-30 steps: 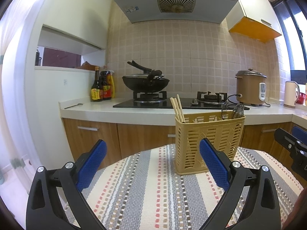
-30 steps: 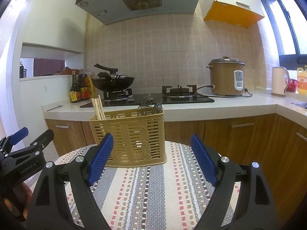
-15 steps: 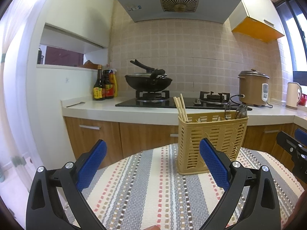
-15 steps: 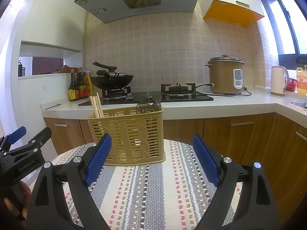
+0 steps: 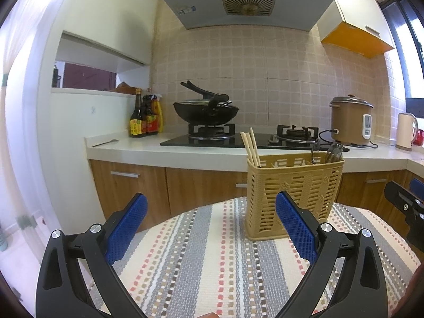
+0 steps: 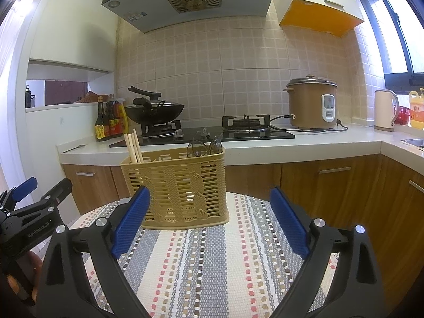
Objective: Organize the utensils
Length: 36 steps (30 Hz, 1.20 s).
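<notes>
In the left wrist view, the left gripper (image 5: 210, 228) fills the lower frame, its blue pads spread wide with nothing between them; the tan utensil basket (image 5: 291, 193) stands right of centre on the striped cloth (image 5: 201, 259), chopsticks (image 5: 249, 148) leaning in its left corner. In the right wrist view, the right gripper (image 6: 209, 220) sits low in frame, jaws opening and empty, the basket just beyond its left pad. The light basket could tip if either pad nudges its wall, spilling the spoons (image 6: 204, 145).

1 basket (image 6: 175, 185), 3 chopsticks (image 6: 133, 147), 1 wok (image 6: 155, 111), 1 rice cooker (image 6: 312, 104), 1 kettle (image 6: 384, 111), 3 sauce bottles (image 6: 110, 122).
</notes>
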Tool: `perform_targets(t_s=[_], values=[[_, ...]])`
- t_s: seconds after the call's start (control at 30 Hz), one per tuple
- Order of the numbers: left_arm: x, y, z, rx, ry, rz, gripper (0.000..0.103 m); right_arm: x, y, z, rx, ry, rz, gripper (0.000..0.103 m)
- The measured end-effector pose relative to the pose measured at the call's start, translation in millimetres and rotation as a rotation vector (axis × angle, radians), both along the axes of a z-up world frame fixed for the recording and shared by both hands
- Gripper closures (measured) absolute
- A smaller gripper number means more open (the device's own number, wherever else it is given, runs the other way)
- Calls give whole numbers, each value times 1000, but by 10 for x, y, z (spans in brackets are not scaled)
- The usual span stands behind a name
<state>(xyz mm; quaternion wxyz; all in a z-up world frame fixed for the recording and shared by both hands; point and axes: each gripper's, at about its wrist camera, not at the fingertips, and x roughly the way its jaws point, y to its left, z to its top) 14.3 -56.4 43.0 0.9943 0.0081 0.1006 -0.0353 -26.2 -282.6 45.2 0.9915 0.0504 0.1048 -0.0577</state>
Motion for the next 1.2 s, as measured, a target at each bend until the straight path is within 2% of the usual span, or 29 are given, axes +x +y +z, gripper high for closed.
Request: perform_targets(t_s=[0.5, 0.87, 1.03, 1.2], values=[[23, -21, -6, 2, 23, -5, 9, -2, 69, -6, -23, 1, 8, 14], [29, -9, -28, 12, 19, 35, 8, -8, 79, -13, -26, 5, 6, 14], [51, 32, -22, -20, 51, 6, 8, -5, 76, -15, -23, 5, 4, 14], [29, 18, -22, -11, 37, 7, 8, -5, 78, -17, -24, 5, 5, 14]])
